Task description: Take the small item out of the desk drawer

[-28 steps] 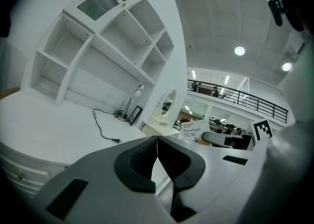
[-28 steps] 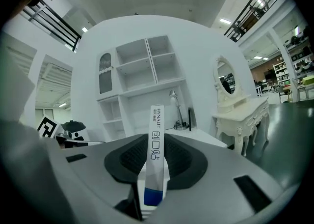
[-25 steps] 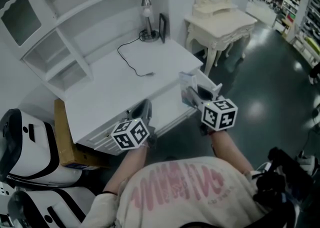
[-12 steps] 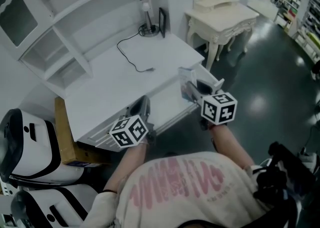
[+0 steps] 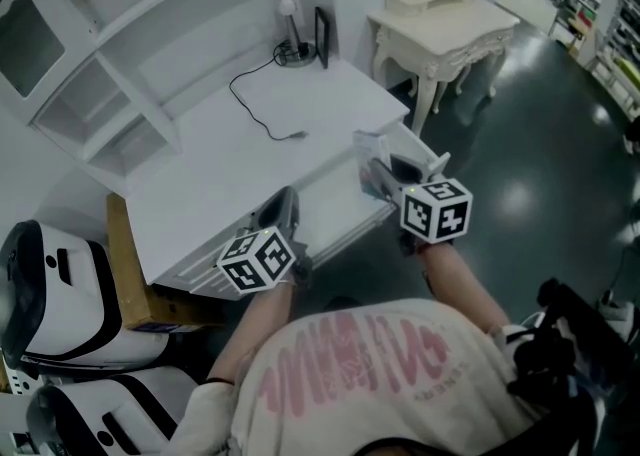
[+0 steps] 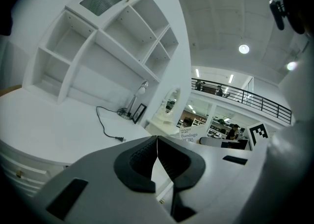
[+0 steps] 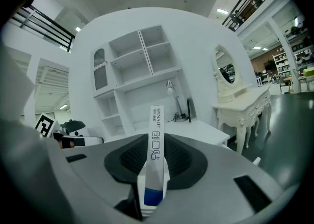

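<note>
My right gripper (image 7: 155,142) is clamped on one end of the small box (image 7: 156,120), held over the open drawer (image 5: 436,162), so a knock against the desk (image 5: 250,159) could lever it loose (my left gripper (image 6: 157,142), pinched together empty, can't catch it).

Quick tally: two grippers, the left gripper (image 6: 157,138) and right gripper (image 7: 156,138); one thin box (image 7: 156,120) between the right's jaws; ahead of both, one desk (image 5: 220,166), one lamp (image 5: 288,4), one cord (image 6: 101,129).
</note>
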`<action>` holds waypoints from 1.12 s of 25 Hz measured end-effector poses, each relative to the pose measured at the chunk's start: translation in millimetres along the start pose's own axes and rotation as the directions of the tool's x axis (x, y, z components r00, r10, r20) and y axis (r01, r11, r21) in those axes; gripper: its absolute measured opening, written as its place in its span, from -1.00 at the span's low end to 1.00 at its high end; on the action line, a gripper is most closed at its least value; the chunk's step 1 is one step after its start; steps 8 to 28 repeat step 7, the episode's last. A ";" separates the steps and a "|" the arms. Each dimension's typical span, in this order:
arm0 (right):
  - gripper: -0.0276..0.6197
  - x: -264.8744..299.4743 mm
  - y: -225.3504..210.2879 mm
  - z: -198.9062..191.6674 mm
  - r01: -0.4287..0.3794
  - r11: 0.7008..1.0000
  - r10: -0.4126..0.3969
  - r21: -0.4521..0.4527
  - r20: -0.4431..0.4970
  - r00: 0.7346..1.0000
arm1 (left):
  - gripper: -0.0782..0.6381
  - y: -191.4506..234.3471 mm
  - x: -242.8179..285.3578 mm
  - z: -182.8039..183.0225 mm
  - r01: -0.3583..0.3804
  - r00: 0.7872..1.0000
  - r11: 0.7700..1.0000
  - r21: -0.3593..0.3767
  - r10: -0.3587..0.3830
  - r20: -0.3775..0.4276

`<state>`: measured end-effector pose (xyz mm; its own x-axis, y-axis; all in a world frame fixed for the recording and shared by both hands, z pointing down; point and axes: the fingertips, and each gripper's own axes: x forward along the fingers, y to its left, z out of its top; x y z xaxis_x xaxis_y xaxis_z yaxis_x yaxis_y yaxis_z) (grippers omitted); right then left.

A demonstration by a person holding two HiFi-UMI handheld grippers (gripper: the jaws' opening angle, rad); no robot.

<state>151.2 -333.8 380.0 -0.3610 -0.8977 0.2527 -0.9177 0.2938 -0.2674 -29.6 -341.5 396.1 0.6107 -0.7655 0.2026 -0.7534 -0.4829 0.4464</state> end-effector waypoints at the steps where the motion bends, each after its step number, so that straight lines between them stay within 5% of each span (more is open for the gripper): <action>1: -0.60 0.5 -1.2 -1.1 0.001 1.000 -0.001 0.002 -0.003 1.000 | -0.70 0.0 1.2 -0.6 0.000 1.000 1.000 -0.001 0.000 -0.003; 28: -0.60 13.2 -5.5 3.1 -0.021 1.000 0.021 -0.004 -0.017 1.000 | -0.70 -0.6 13.8 5.9 0.000 1.000 1.000 0.001 0.000 0.006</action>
